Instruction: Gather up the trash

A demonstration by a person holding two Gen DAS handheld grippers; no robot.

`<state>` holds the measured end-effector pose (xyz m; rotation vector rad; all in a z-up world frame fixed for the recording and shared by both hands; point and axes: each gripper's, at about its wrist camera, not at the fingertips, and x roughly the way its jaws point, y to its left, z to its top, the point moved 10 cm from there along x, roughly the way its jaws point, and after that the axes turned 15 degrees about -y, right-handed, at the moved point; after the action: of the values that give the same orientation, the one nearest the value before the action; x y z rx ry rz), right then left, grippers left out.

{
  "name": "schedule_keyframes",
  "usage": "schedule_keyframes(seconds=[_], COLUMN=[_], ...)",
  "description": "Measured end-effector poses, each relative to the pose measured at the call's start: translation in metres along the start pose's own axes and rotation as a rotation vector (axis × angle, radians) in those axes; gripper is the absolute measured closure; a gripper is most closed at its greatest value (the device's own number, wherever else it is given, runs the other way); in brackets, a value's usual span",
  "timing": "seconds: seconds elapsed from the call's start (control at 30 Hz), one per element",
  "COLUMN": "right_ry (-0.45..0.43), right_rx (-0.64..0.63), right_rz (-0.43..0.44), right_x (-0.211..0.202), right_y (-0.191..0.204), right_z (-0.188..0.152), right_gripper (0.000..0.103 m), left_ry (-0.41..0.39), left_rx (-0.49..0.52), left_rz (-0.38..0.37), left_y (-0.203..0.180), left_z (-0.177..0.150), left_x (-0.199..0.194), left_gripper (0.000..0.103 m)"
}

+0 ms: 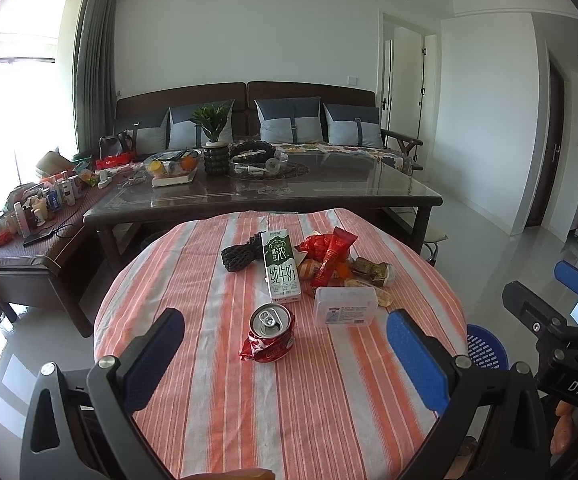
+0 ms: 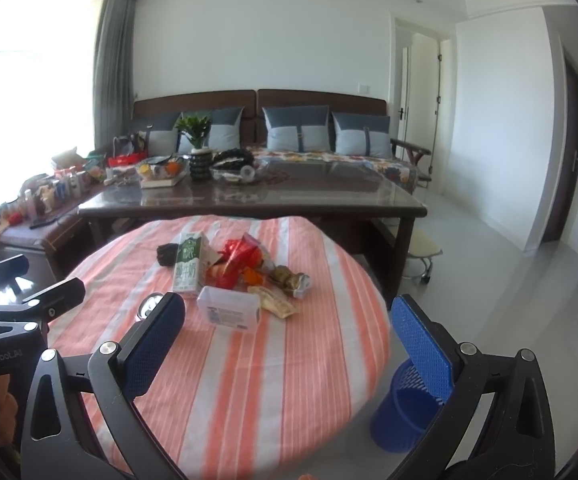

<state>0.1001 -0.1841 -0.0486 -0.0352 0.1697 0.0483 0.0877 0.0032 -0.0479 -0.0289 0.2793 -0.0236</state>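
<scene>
The right gripper (image 2: 287,340) hangs above the near half of a round table (image 2: 249,380) draped in an orange-and-white striped cloth, its blue pads spread wide with nothing between them. Past it lies a heap of trash: a green milk carton (image 2: 188,266) upright, a clear plastic box (image 2: 229,310) just in front, and red wrappers (image 2: 237,260) behind. A can's silver top (image 2: 151,305) peeks out beside the left pad. On the floor at the right stands a blue mesh bin (image 2: 403,412). The left gripper (image 2: 29,280) shows at the left edge.
</scene>
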Motion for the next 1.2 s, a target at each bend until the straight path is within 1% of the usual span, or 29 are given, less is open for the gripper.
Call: schedule_keyframes(seconds=[1.2], right_ry=[0.003], right_rx=[-0.001], right_rz=[0.006], right_x=[-0.0011], right_y=[-0.0002], right_z=[-0.0069], right_gripper=[0.0], left_ry=[0.01], left_rx=[-0.008], left_rz=[0.004], left_y=[0.0049], left_z=[-0.0021], left_x=[-0.0008], left_gripper=[0.0])
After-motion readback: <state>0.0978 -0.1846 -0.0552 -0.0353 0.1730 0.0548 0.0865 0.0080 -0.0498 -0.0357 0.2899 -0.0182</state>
